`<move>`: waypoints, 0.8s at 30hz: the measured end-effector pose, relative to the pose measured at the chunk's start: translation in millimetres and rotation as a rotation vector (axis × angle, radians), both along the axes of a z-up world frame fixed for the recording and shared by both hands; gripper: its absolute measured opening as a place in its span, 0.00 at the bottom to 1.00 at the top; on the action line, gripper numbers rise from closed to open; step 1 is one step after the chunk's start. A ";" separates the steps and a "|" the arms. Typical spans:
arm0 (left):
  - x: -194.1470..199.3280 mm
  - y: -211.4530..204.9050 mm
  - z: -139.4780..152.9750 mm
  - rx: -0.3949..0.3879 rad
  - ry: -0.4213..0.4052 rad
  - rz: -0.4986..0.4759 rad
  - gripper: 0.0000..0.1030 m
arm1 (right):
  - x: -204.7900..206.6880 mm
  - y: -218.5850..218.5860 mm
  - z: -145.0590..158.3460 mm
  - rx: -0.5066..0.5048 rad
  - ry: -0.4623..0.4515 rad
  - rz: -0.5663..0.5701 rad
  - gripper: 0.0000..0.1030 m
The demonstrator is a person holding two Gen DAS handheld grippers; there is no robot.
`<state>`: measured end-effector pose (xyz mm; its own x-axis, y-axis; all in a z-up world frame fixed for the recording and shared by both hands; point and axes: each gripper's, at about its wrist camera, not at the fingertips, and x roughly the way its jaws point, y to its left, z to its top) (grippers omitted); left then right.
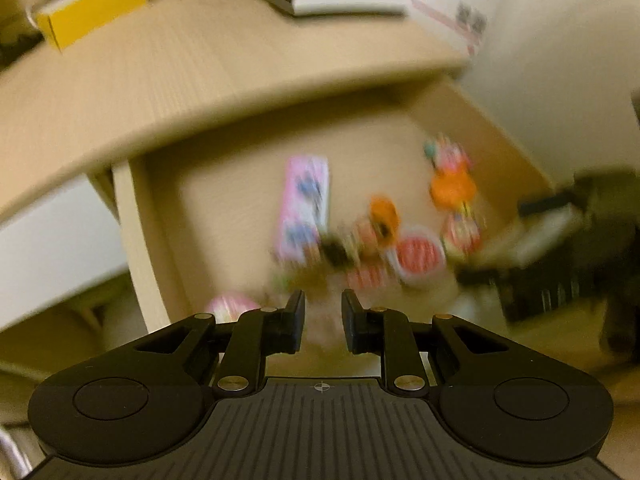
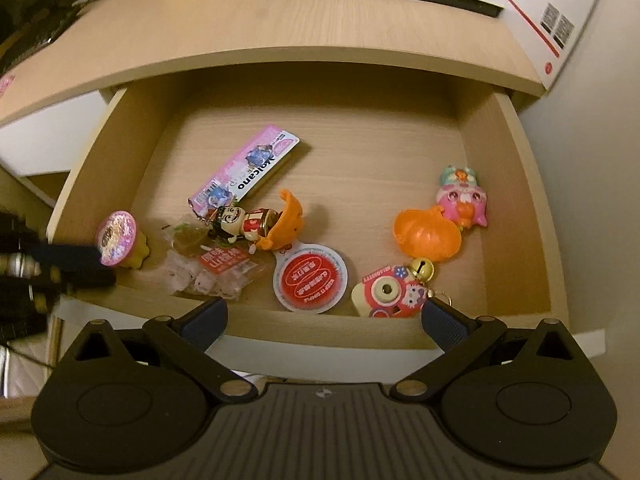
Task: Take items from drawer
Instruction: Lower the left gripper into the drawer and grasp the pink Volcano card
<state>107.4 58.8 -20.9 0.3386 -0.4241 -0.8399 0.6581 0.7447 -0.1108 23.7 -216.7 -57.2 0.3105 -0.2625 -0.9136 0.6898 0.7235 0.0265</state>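
Light wood is framing the open drawer (image 1: 160,184) in the left wrist view, which is blurred. The left gripper (image 1: 322,320) is hovering over the drawer's front edge, jaws partly spread with nothing between them. A pink-lidded cup (image 1: 230,306) is lying just left of the fingertips.

In the right wrist view, the right gripper (image 2: 322,322) is hanging above the drawer (image 2: 516,184) front wall, jaws spread wide and empty. The pink-lidded cup (image 2: 117,238) is sitting in the front-left corner of the drawer. The left gripper (image 2: 72,268) is showing as a dark shape right beside it, so it is judged the nearer of the two. The pink packet (image 2: 246,168) is lying mid-drawer, long axis diagonal.
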 end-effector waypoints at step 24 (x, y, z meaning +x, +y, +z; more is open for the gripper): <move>86.3 -109.5 -86.3 0.114 -0.050 -0.095 0.20 | 2.1 -53.1 4.6 -0.128 0.001 -0.022 1.00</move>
